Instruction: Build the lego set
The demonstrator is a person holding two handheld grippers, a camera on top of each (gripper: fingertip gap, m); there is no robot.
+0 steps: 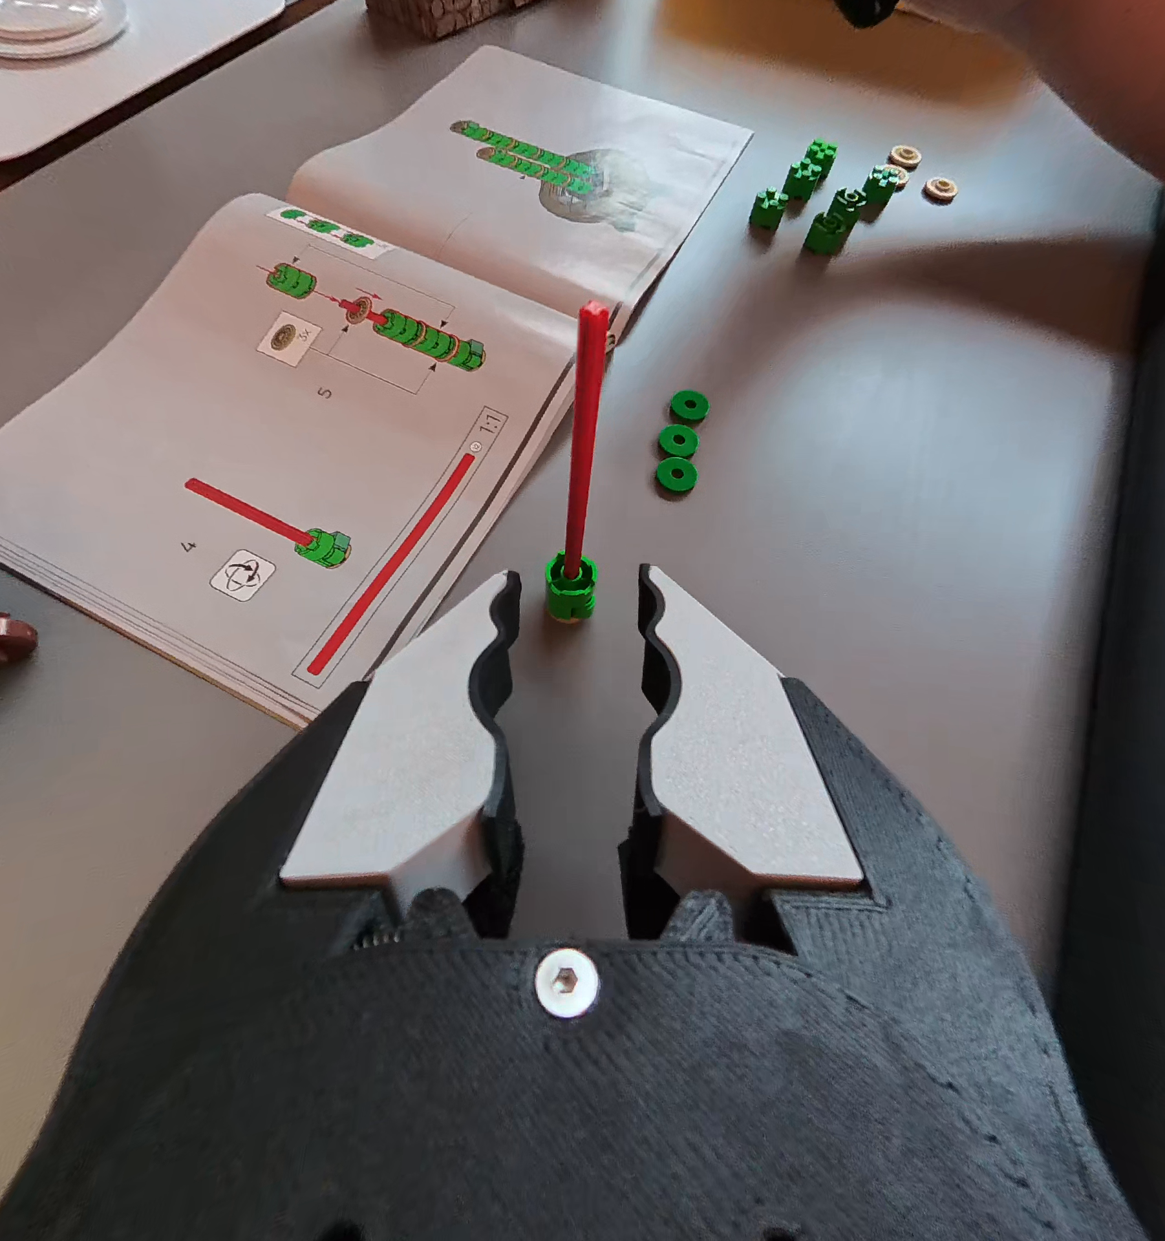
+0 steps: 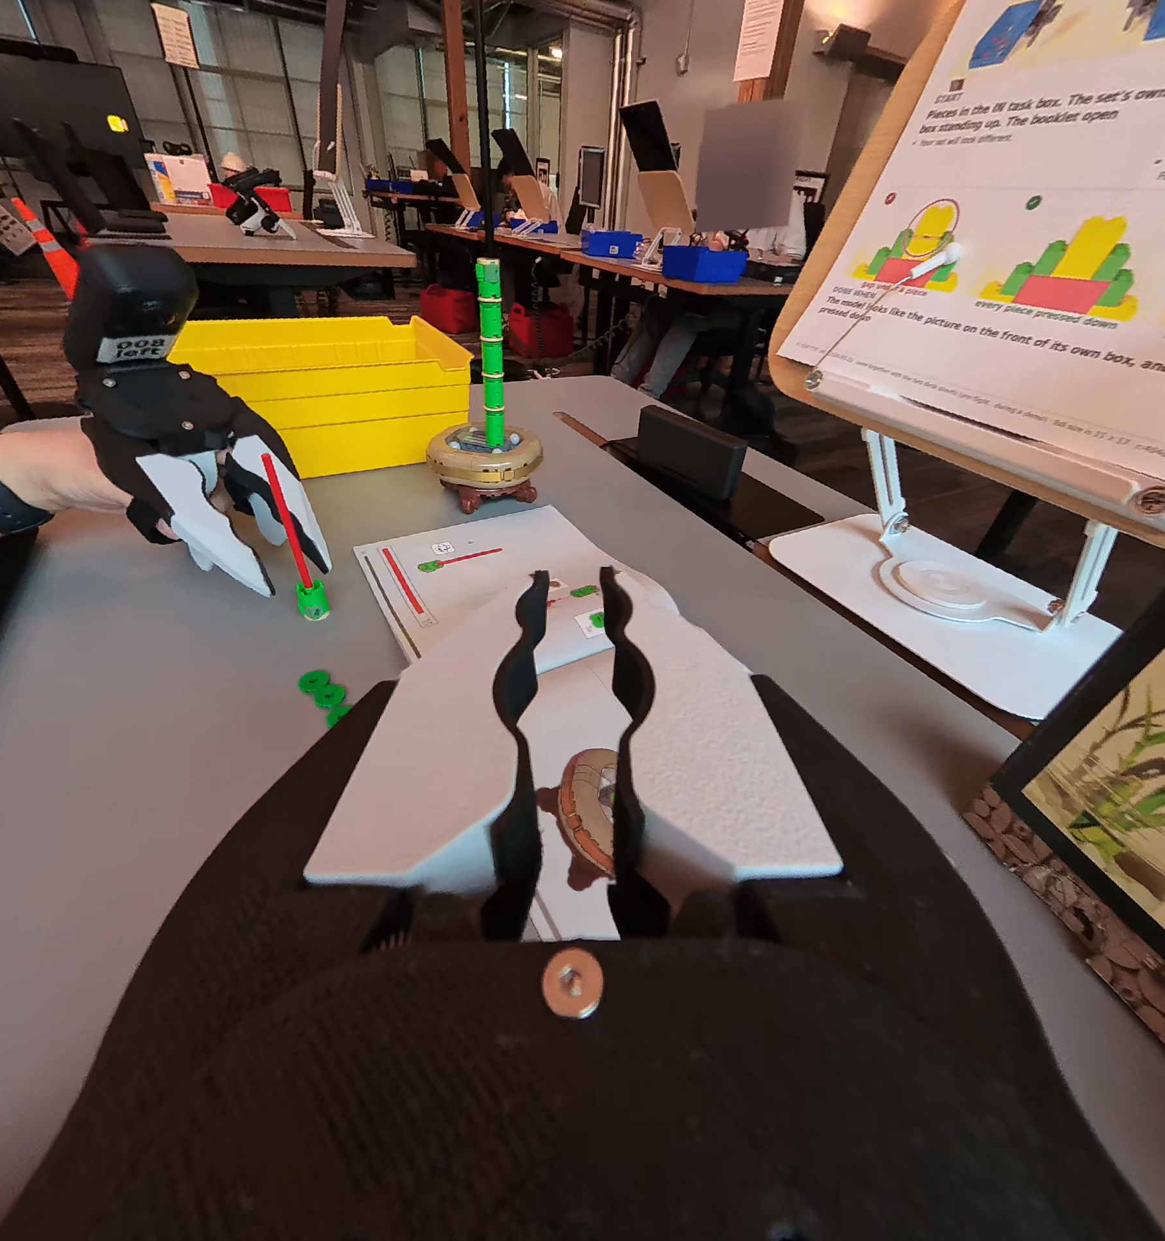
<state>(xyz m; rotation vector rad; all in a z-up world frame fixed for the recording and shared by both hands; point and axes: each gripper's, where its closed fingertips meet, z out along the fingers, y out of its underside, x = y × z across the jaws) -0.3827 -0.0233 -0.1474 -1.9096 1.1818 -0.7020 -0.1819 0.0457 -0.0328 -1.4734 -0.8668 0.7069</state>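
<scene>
A red axle (image 1: pixel 586 436) stands upright in a green round brick (image 1: pixel 570 592) on the grey table. My left gripper (image 1: pixel 576 577) is open, its fingertips just short of the brick, one to each side, not touching it. Three green flat rings (image 1: pixel 678 441) lie in a row to the right. Several green bricks (image 1: pixel 811 195) and tan round pieces (image 1: pixel 940 189) lie farther back. My right gripper (image 2: pixel 574 576) is open and empty, held above the open booklet (image 2: pixel 499 571). The right wrist view also shows the left gripper (image 2: pixel 294 579) by the axle (image 2: pixel 287 517).
The open instruction booklet (image 1: pixel 298 416) lies left of the axle. A tan bowl base (image 2: pixel 484 456) with a tall green stalk (image 2: pixel 491 349) stands behind it, in front of a yellow bin (image 2: pixel 338 383). A document stand (image 2: pixel 956 591), a black box (image 2: pixel 690 443) and the set's box (image 2: pixel 1117 806) are on the right. Some 25 cm of space lies between my two pairs of fingers.
</scene>
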